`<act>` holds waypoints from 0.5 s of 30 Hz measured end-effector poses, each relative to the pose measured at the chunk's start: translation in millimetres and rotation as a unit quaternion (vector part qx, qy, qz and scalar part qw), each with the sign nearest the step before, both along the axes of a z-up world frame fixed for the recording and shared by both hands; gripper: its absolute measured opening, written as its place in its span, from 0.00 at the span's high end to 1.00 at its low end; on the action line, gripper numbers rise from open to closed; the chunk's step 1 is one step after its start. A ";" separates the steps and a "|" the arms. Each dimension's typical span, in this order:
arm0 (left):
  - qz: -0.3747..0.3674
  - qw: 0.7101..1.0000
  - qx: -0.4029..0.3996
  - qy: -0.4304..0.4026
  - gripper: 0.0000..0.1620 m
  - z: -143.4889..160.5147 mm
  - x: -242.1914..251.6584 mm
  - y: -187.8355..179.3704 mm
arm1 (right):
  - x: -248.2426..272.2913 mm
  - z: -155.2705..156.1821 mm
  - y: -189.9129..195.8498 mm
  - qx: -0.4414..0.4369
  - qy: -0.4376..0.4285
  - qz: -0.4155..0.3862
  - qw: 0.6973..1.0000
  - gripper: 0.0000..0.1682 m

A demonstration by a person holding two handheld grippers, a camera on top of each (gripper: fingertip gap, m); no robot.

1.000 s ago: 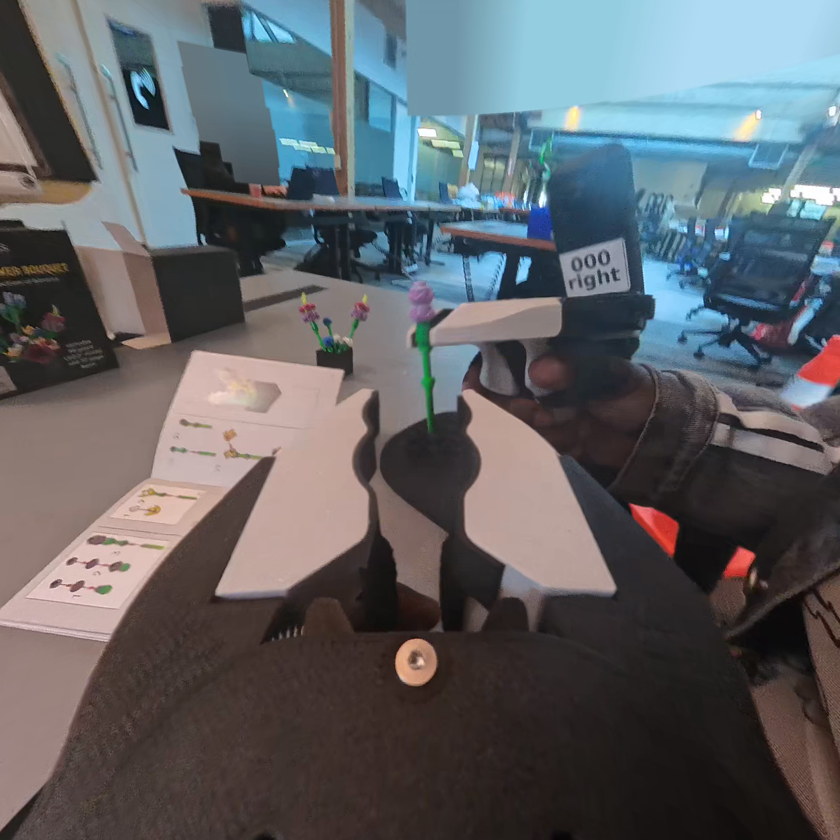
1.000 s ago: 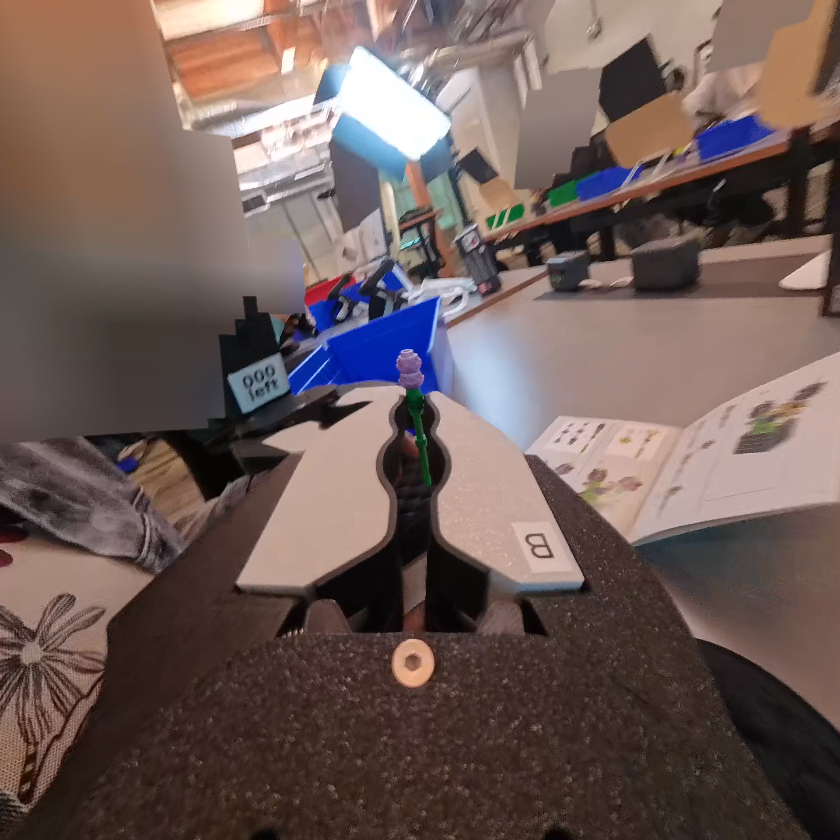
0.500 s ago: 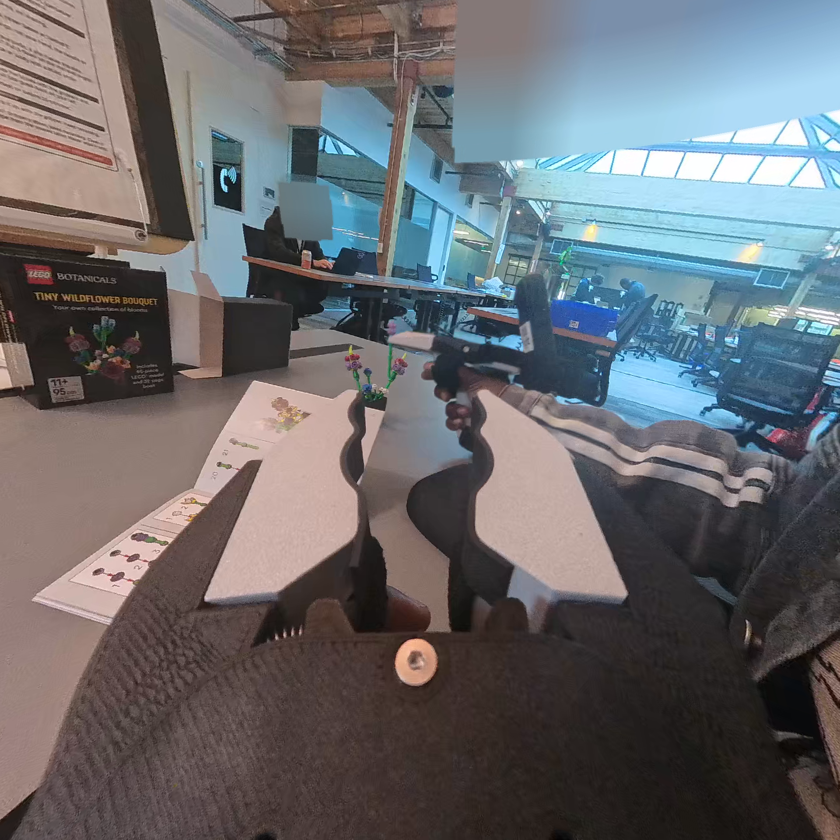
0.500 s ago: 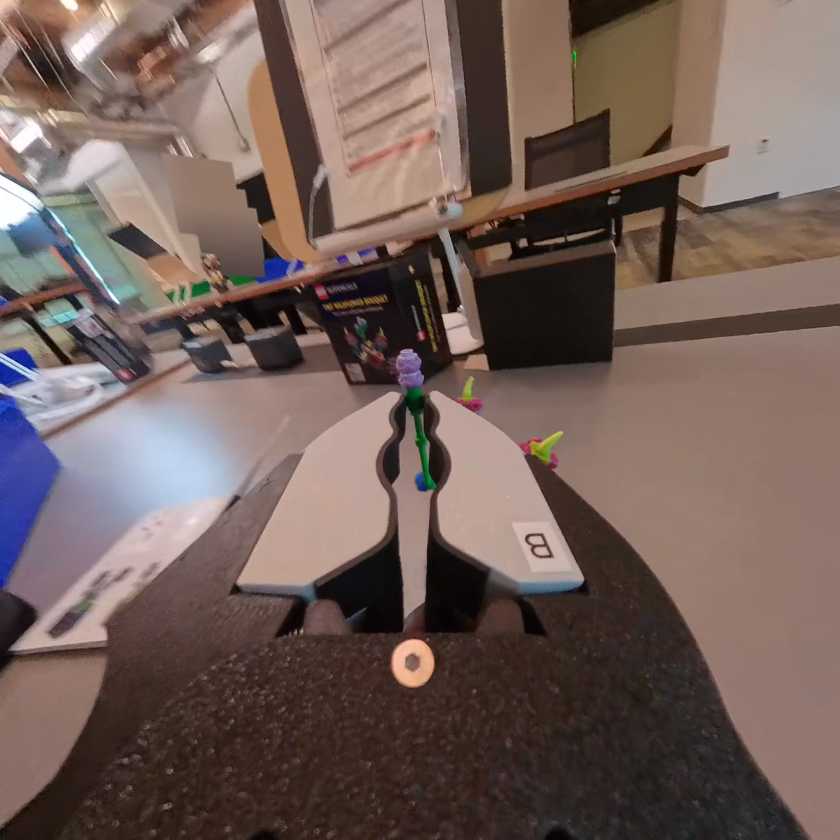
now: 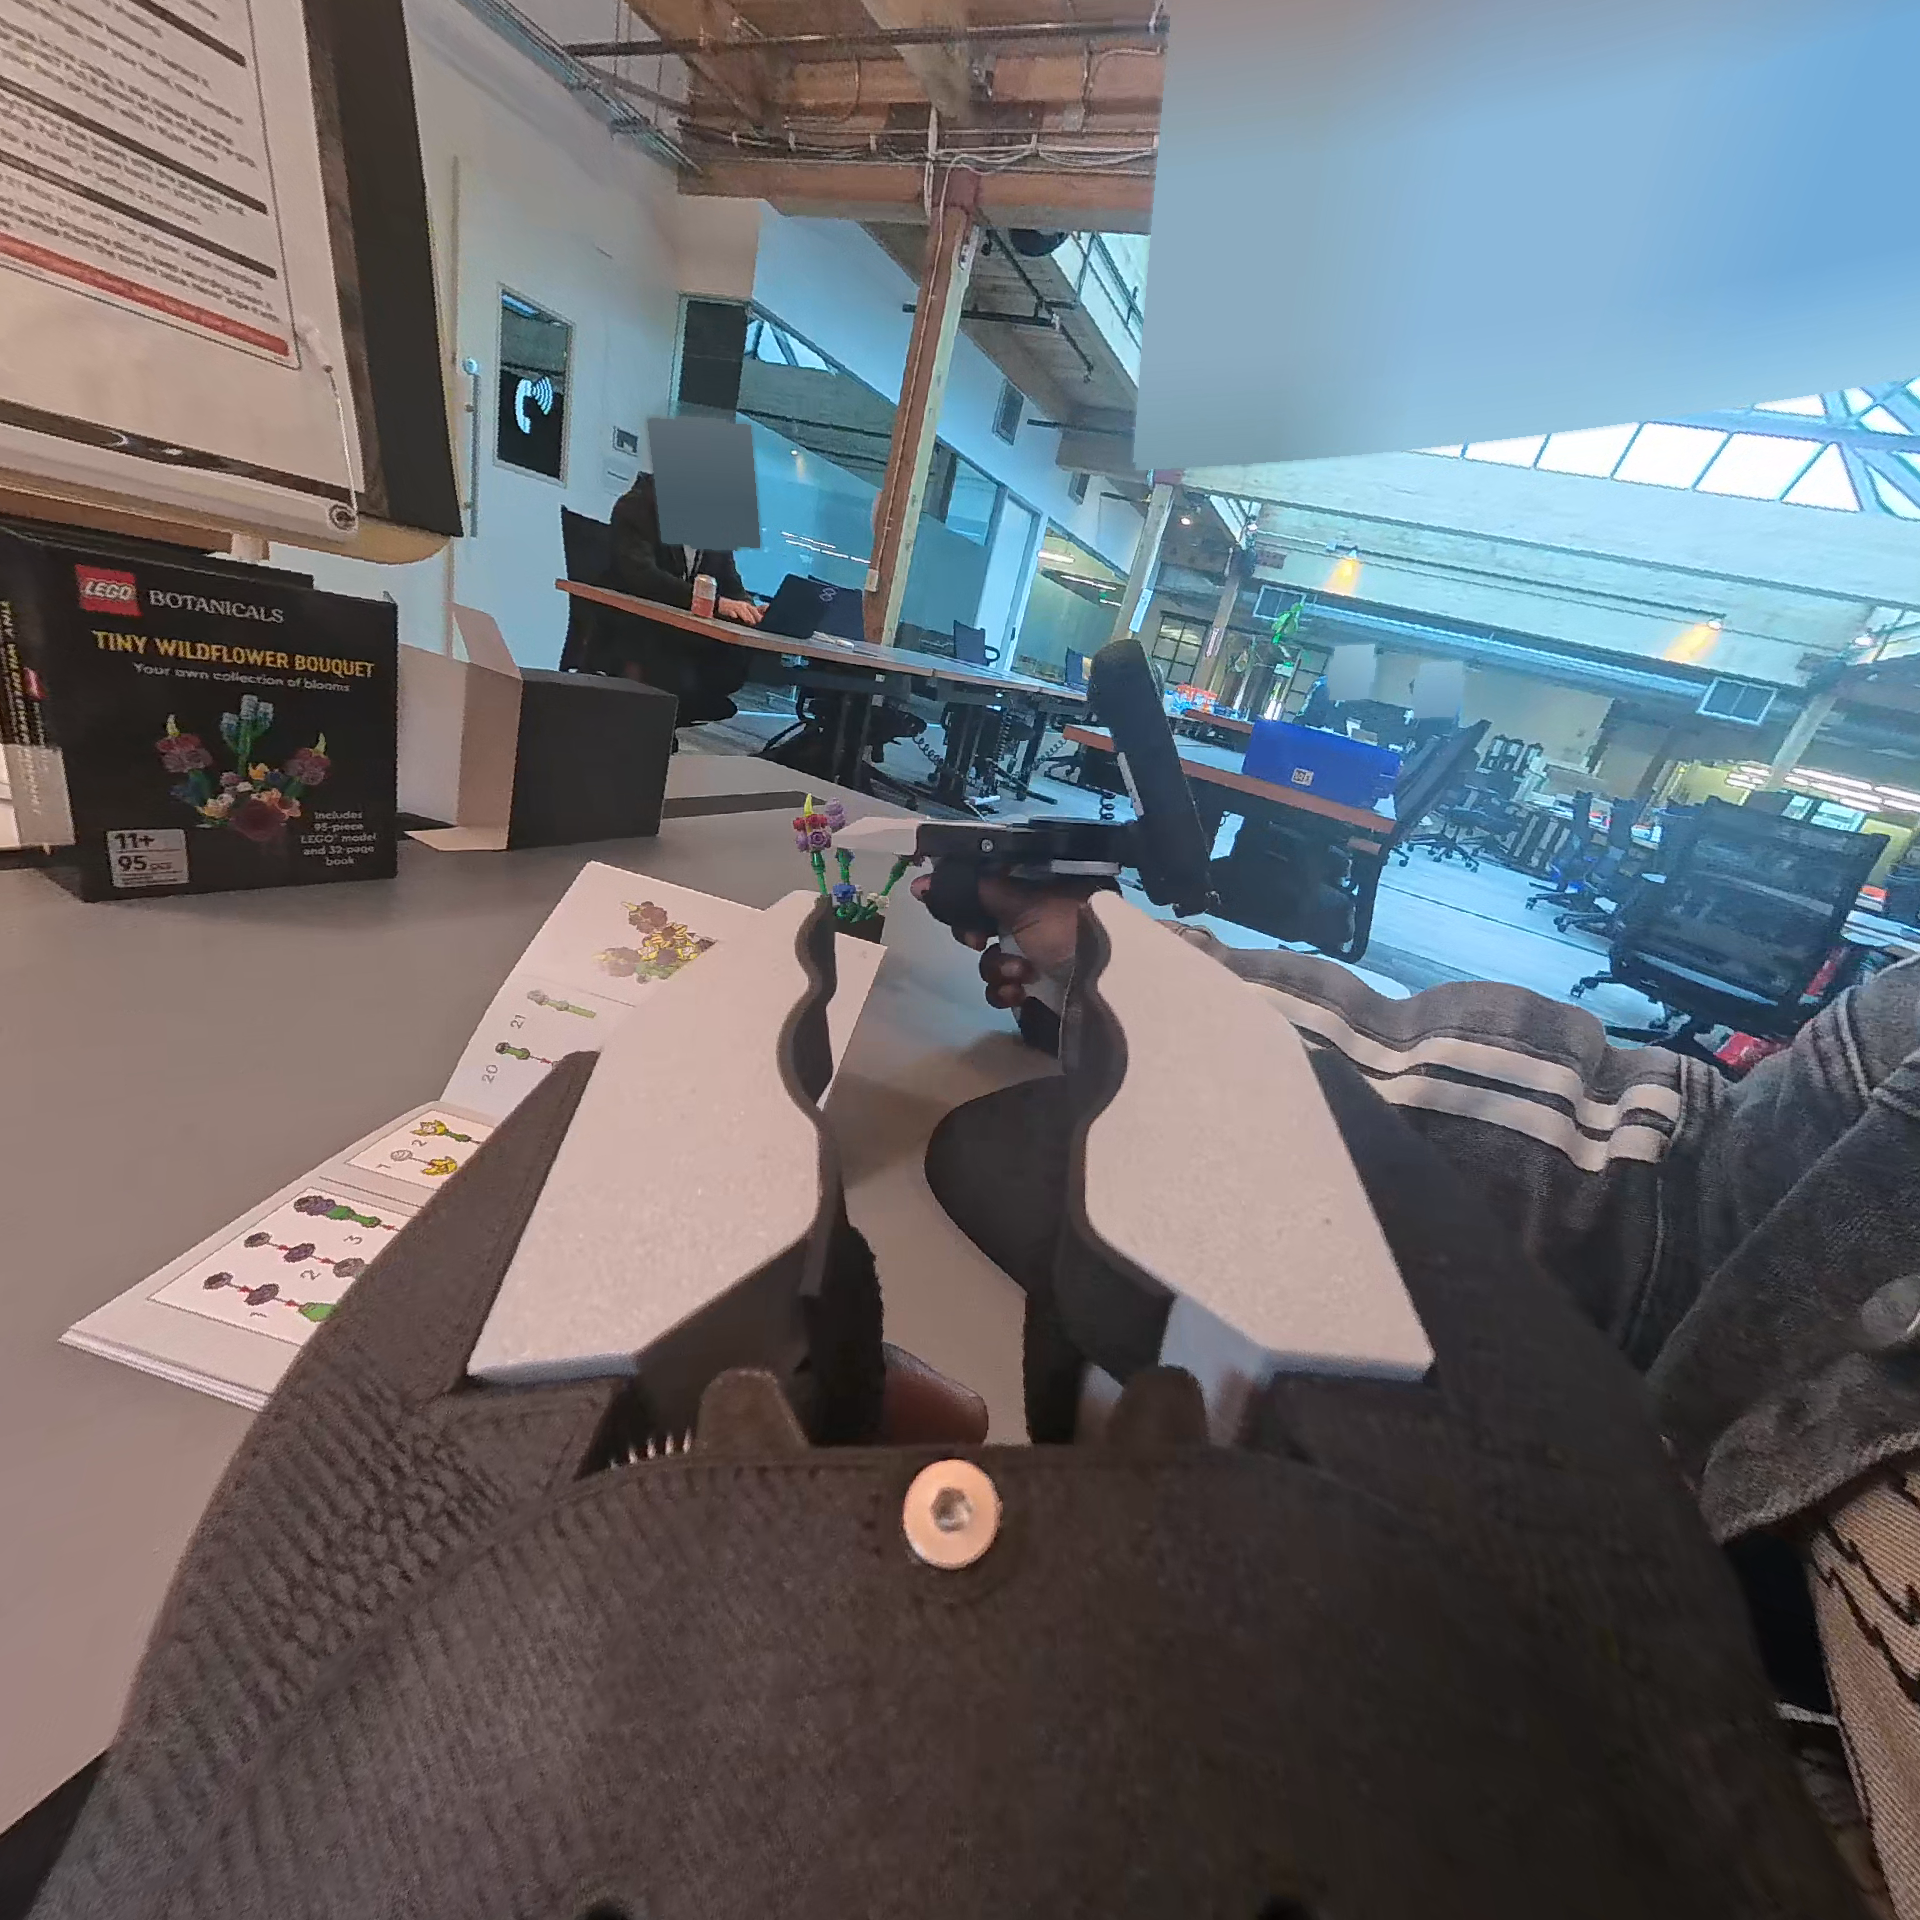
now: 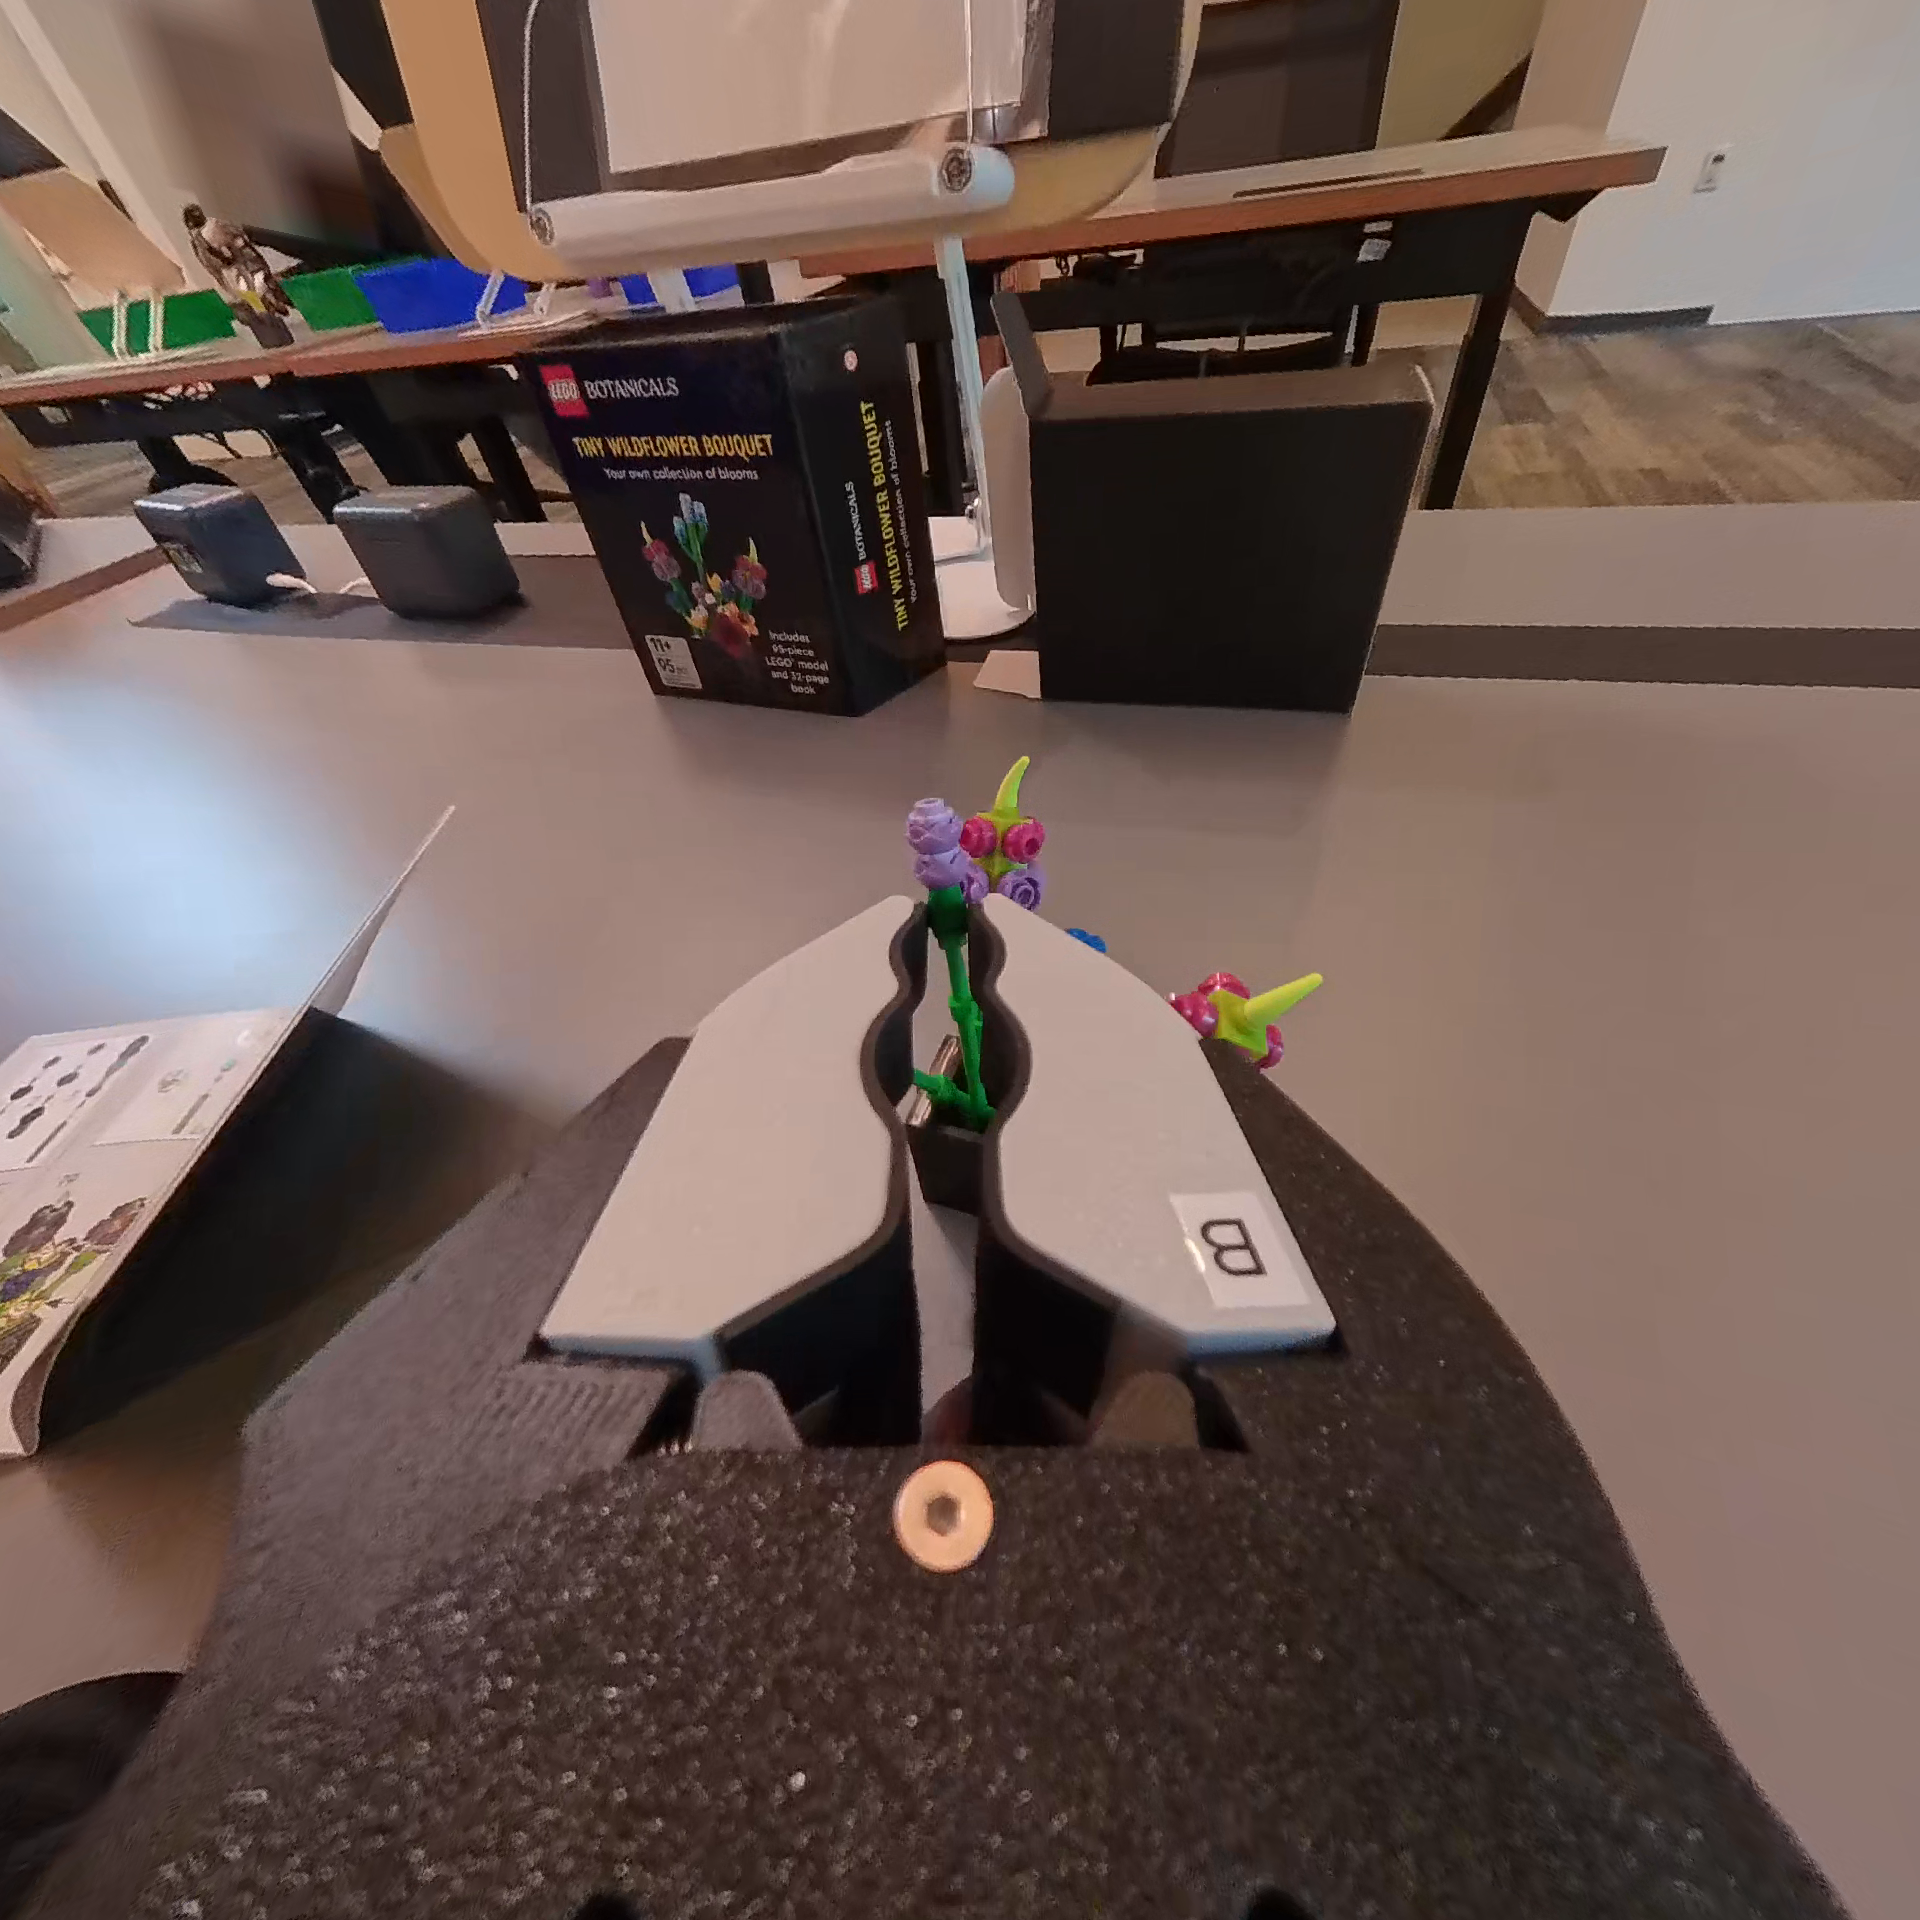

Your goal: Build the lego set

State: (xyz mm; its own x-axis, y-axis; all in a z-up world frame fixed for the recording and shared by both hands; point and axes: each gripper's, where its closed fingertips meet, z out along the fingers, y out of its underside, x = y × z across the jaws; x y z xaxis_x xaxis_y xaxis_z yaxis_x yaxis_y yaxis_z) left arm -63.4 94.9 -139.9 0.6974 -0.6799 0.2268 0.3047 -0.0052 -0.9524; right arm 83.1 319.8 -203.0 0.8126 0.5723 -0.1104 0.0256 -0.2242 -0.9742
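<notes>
My right gripper (image 6: 951, 909) is shut on a green stem (image 6: 961, 997) topped by a purple flower head (image 6: 938, 847). The stem's lower end meets the top of a small black base brick (image 6: 948, 1158) that sits between the fingers. Pink and lime flowers (image 6: 1003, 844) stand just behind, and another (image 6: 1242, 1013) leans out to the right. My left gripper (image 5: 951, 925) is open and empty, held back above the table. In its view the right gripper (image 5: 997, 836) hovers over the small bouquet (image 5: 844, 883).
An open instruction booklet (image 5: 582, 1039) lies on the grey table, left of the bouquet; it also shows in the right wrist view (image 6: 125, 1122). The black set box (image 6: 748, 499) and an open black carton (image 6: 1216, 540) stand at the back. A sleeved arm (image 5: 1455, 1070) crosses on the right. My hands' fingertips stand some 30 cm from each other.
My right gripper has carried the purple flower stem away from the left gripper and down onto the black base on the table. My left gripper has stayed open and drawn back.
</notes>
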 end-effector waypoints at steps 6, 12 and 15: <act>0.000 1.000 -0.001 -0.002 0.73 -0.3 -0.6 0.5 | 3.1 -6.9 -1.0 -0.015 -0.025 -0.010 1.000 0.96; -0.001 1.000 -0.002 -0.003 0.74 -0.1 -0.6 0.1 | 5.2 -11.2 -3.9 -0.029 -0.035 -0.015 0.999 0.93; 0.000 1.000 -0.002 -0.005 0.73 -0.2 -1.4 0.0 | 6.2 -10.7 -5.2 -0.029 -0.031 -0.014 0.999 0.93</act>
